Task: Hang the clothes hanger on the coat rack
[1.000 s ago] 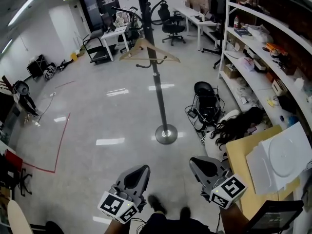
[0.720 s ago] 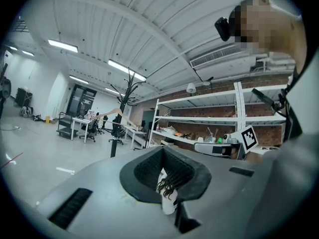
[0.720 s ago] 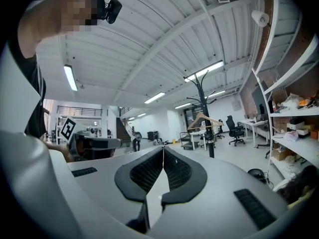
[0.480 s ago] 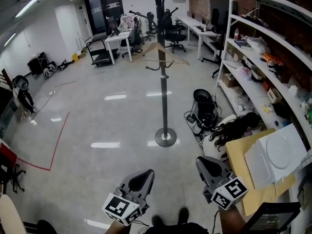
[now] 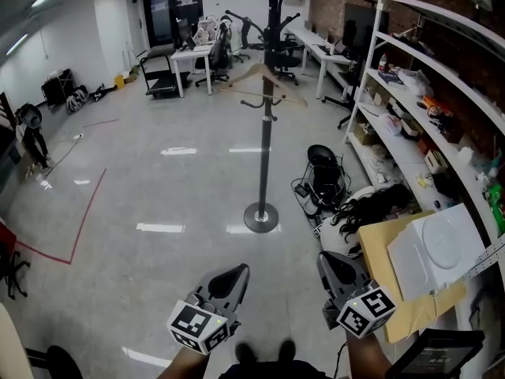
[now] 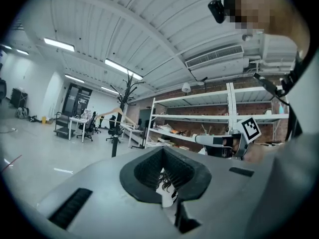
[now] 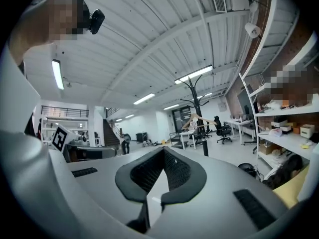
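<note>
Well, square marker (image 5: 192, 323) on left hand-held gripper (image 5: 229, 277)

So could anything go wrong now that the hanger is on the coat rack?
Maybe. The wooden hanger hangs only by its hook on the coat rack, so a bump might knock it off. The rack stands on one thin pole with a small round base, so it could wobble. The black gear and cables beside the shelves could trip someone walking close.
</note>
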Available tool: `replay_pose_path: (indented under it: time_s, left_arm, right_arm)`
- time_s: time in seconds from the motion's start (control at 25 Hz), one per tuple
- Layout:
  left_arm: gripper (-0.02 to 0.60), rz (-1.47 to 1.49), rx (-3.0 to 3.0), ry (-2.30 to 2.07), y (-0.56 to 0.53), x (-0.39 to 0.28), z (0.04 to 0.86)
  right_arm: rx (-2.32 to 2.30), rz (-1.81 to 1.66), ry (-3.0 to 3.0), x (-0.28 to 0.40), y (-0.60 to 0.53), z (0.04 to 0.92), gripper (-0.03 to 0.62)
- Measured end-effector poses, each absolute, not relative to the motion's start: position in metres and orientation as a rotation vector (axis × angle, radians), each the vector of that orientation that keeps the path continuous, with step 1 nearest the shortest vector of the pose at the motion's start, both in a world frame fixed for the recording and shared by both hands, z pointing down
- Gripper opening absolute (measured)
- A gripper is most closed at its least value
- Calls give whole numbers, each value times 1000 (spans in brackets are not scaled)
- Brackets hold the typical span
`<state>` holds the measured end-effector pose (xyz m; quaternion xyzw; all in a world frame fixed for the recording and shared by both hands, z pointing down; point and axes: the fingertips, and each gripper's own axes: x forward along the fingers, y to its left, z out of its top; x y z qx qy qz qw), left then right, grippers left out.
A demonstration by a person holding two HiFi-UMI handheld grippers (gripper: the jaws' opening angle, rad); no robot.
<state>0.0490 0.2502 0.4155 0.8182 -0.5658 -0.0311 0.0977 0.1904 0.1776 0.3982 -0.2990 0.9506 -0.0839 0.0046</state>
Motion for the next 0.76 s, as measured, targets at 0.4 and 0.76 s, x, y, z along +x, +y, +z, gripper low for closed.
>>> replay_pose_path:
  time_s: [0.4,0.76]
  left_arm:
    - [-2,-106,2388,-1740,248,63,410]
    - [-2,-104,2378,-1765,249,71,405]
  right_arm:
    - [-871,-197,2986,203,170,388,6]
    - [-867,-199,2978,211,168,385,5]
